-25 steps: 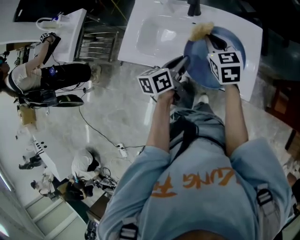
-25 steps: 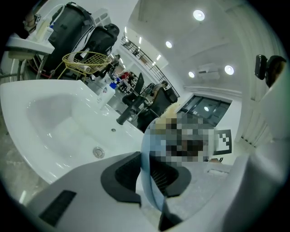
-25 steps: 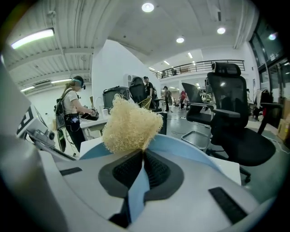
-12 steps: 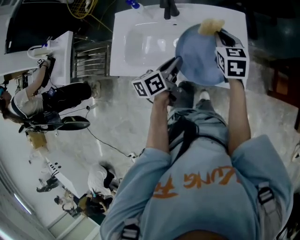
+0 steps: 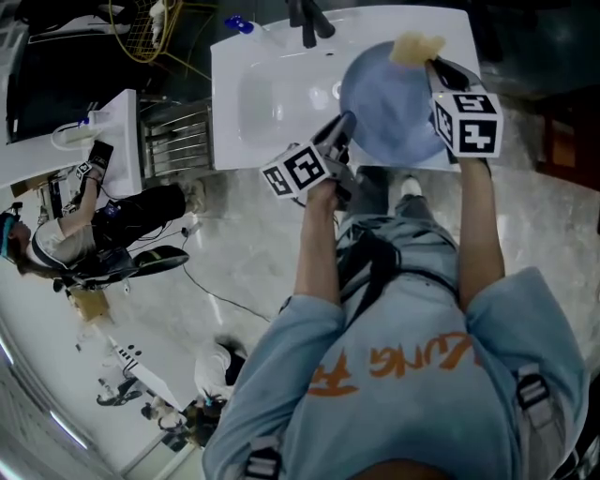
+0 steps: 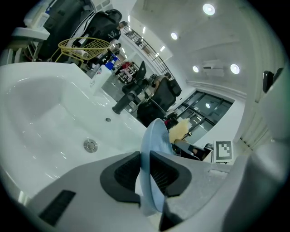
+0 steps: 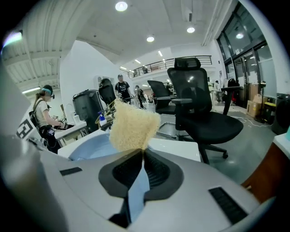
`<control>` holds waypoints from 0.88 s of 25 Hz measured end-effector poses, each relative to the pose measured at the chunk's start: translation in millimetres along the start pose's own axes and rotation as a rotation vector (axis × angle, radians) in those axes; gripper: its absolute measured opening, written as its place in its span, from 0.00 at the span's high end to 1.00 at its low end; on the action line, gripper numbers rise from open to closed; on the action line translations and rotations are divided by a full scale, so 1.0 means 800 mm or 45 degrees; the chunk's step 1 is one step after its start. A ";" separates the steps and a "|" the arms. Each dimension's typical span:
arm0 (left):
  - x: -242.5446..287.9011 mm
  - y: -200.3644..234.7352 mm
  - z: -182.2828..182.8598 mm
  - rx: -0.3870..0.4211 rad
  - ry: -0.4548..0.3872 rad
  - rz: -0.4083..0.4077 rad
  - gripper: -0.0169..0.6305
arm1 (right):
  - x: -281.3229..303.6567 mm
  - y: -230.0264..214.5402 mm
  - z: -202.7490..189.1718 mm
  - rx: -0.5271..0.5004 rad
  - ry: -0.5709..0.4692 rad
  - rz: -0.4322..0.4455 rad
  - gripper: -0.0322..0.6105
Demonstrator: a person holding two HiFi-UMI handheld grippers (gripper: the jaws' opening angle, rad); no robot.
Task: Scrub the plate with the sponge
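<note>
A light blue plate (image 5: 389, 98) is held up on edge over the right side of a white sink (image 5: 253, 94). My left gripper (image 5: 345, 125) is shut on the plate's near-left rim. In the left gripper view the rim (image 6: 152, 181) sits pinched between the dark pads (image 6: 124, 174). My right gripper (image 5: 429, 64) is shut on a yellow sponge (image 5: 417, 47), which rests at the plate's far rim. In the right gripper view the sponge (image 7: 131, 127) sticks out from the closed jaws, with the plate (image 7: 90, 145) just beyond and left of it.
A dark faucet (image 5: 305, 23) stands at the back of the basin, whose drain (image 6: 90, 145) shows below. A person (image 5: 94, 202) works at another white counter on the left. Black office chairs (image 7: 199, 104) stand beyond the sink. Cables lie on the floor (image 5: 225, 300).
The sponge has slid from the plate's upper left to its upper right rim. The plate and both grippers now sit further over the sink; the left grip is unchanged.
</note>
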State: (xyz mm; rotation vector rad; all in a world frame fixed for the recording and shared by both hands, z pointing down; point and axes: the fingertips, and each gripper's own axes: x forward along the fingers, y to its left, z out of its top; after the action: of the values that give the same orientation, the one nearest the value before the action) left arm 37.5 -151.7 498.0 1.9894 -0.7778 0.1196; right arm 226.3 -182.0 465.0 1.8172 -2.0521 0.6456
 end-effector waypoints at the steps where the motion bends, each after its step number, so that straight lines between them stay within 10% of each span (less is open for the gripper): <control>1: 0.000 0.003 0.001 -0.001 -0.004 0.011 0.88 | 0.001 0.008 0.008 -0.007 -0.024 0.027 0.92; 13: -0.031 0.032 0.018 -0.043 -0.112 0.101 0.88 | 0.027 0.159 0.023 -0.178 -0.031 0.410 0.92; 22: -0.071 0.054 0.016 -0.085 -0.162 0.168 0.87 | 0.043 0.258 -0.053 -0.276 0.229 0.706 0.92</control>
State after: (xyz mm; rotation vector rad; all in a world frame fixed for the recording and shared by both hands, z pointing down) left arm -35.2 -149.6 502.2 1.8963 -0.9834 0.0439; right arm 15.5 -170.6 493.9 1.0292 -2.3955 0.6601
